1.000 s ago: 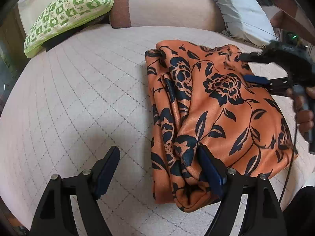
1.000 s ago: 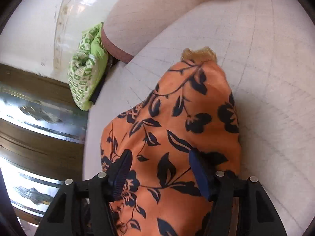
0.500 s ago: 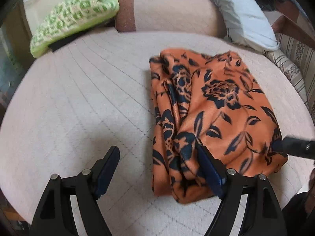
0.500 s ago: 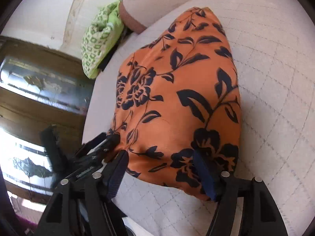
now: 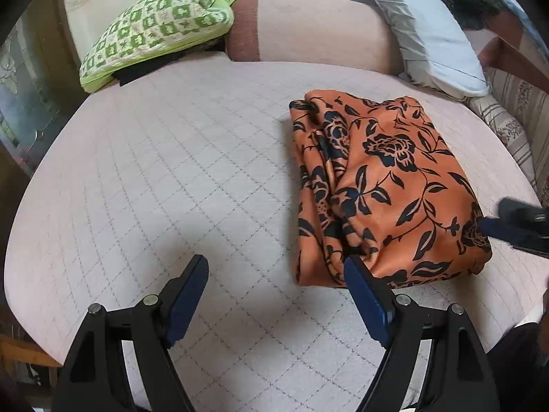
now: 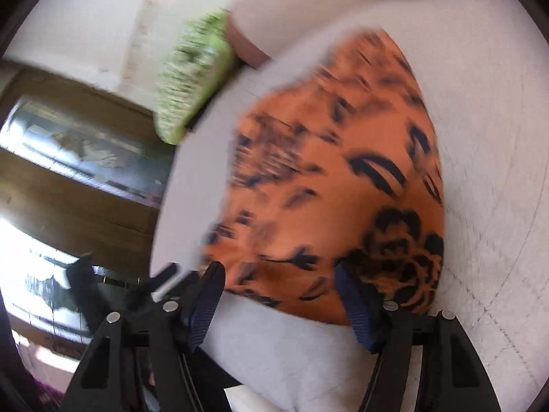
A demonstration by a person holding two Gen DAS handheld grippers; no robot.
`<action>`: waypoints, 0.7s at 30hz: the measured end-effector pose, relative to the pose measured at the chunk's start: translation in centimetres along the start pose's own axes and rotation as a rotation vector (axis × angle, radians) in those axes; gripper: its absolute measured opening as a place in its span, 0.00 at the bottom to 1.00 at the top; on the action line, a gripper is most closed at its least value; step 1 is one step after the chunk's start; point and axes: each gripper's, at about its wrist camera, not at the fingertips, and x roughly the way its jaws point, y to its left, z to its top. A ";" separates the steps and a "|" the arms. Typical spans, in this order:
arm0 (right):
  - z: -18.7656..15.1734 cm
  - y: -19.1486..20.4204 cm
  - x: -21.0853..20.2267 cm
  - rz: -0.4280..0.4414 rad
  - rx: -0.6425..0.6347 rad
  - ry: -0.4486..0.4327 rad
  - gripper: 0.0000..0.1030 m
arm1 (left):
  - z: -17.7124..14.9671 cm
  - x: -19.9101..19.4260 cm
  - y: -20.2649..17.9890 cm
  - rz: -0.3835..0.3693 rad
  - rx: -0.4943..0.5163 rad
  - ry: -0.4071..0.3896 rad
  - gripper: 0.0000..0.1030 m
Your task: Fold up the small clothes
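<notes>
On the quilted bed (image 5: 206, 171) lies the folded orange garment (image 5: 384, 185); green pillow (image 5: 154, 31) and white pillow (image 5: 429, 41) sit behind it. Left tool (image 5: 278, 274) gapes wide, empty; right tool (image 6: 279, 286) likewise wide, its blurred view alone showing a wooden cabinet (image 6: 75, 171).

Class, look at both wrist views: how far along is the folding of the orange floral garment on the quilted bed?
Done: the orange black-flowered garment lies folded into a compact bundle on the pale quilted bed. In hand: nothing; the left gripper and right gripper are both open and empty. Left: perhaps tidying its bunched left edge.
</notes>
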 end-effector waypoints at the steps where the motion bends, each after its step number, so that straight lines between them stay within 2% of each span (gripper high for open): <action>1: -0.2 0.8 -1.0 0.006 -0.023 -0.017 0.68 | -0.1 -0.1 0.0 0.002 -0.009 -0.004 0.80; 4: -0.1 1.3 -1.6 0.000 -0.042 -0.025 0.68 | -0.2 -0.4 -0.1 0.004 -0.004 0.000 0.80; 8: 1.6 1.0 0.2 -0.029 0.006 -0.018 0.68 | -0.4 -0.9 0.2 0.014 0.007 -0.013 0.80; 15: 5.9 1.8 4.0 0.039 0.014 -0.046 0.71 | -0.5 0.3 1.2 0.014 -0.023 0.007 0.80; 18: 6.3 -0.7 9.0 -0.066 0.056 0.079 0.73 | -0.4 0.7 1.5 0.015 -0.029 0.015 0.80; 21: 6.6 1.3 7.9 -0.073 0.010 0.059 0.74 | -0.5 0.7 1.7 0.020 -0.027 0.008 0.80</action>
